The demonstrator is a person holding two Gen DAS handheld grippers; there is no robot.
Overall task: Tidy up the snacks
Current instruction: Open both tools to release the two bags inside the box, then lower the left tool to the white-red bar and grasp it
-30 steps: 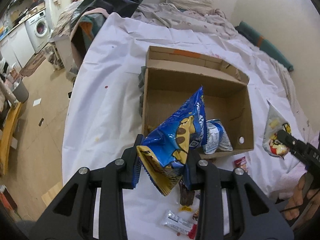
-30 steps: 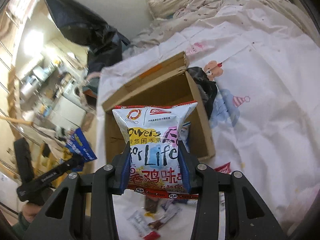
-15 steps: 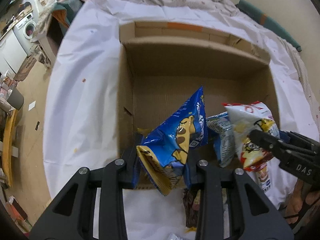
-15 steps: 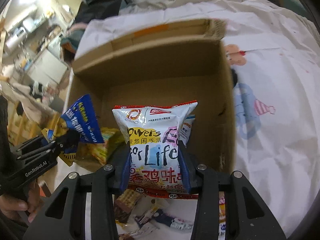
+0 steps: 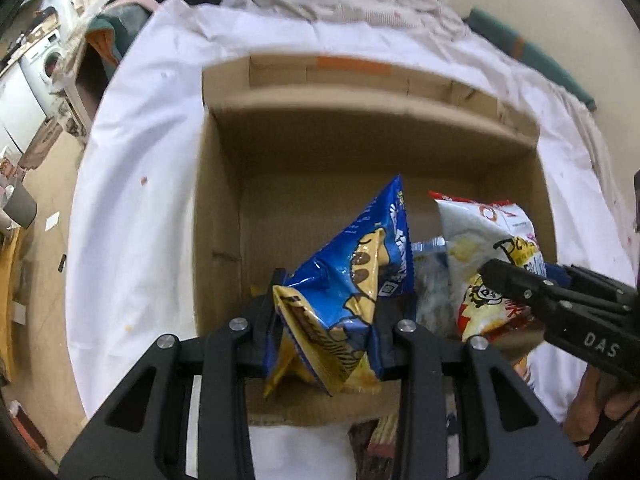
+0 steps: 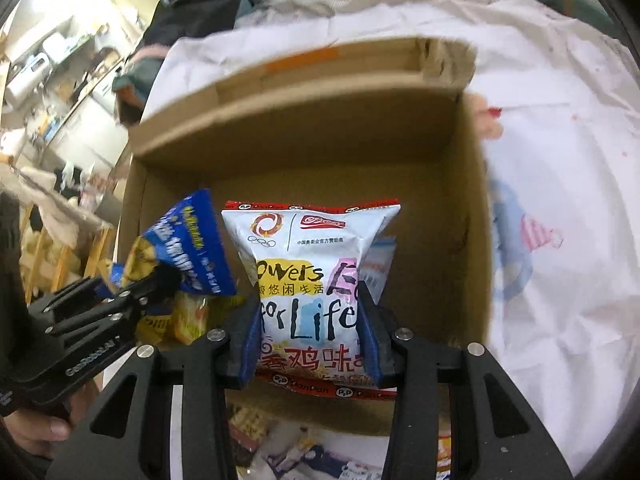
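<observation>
Left gripper (image 5: 340, 316): my jaws are clamped on the blue bag (image 5: 352, 276), squeezing its lower half; the bag juts up and tilts right, over the near left of the box (image 5: 216, 184).
Right gripper (image 6: 308, 320): my jaws pinch the white bag (image 6: 308, 248) by its two sides, label upright and facing the camera, red seals at top and bottom; it hangs over the near middle of the box.
Box: brown cardboard, open-topped, far flap folded back with an orange strip of tape (image 5: 352, 65) on it; it sits on a bed under a white sheet (image 5: 132, 152).
Inside the box: a pale silver-blue packet (image 5: 430, 280) lies near the front wall, between the two held bags in the left wrist view.
Bags, side by side: blue on my left, white on my right, close together but I cannot tell if they touch.
In front of the box: small wrapped snacks (image 6: 304, 452) lie scattered on the sheet, too blurred to name.
Sheet, right side: cartoon print with a striped party hat (image 6: 540, 232).
Background: washing machine (image 5: 52, 60) at far left, rumpled bedding (image 5: 360, 4) beyond the box.
Hands: a hand (image 6: 36, 428) grips the left tool's handle at the lower left of the right wrist view.
</observation>
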